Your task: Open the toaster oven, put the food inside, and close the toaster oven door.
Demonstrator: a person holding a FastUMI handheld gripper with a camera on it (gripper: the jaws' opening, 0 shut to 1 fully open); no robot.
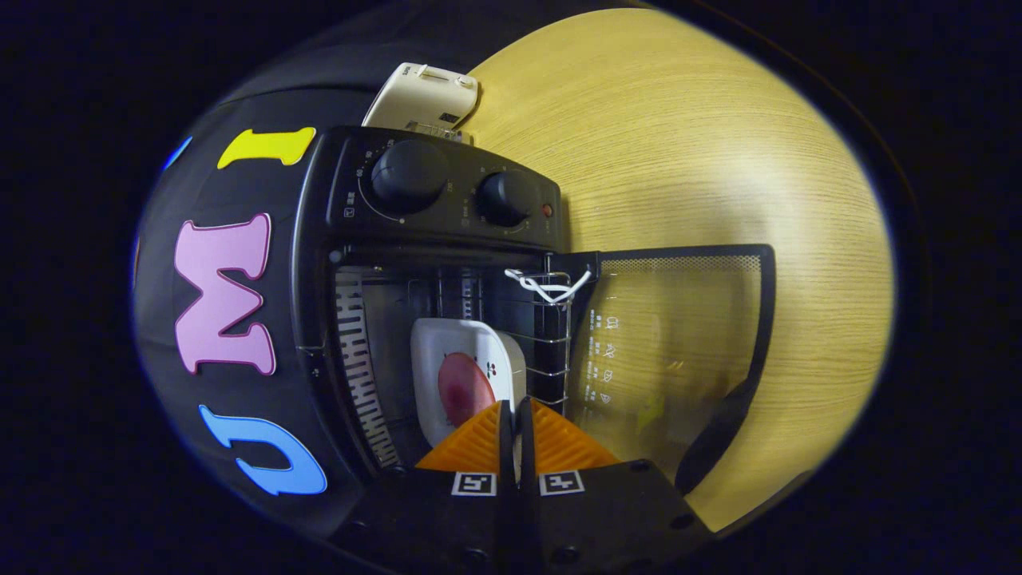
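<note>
Gripper [515, 415] rolled sideways, fingers pinching the white plate's [447, 343] rim inside the toaster oven [431, 200]; door [679, 351] open.

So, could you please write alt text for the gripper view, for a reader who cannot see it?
A white plate carrying a reddish piece of food sits inside the open black toaster oven, gripped at its near rim by the closed claw. The oven's glass door hangs open over the wooden table.
</note>
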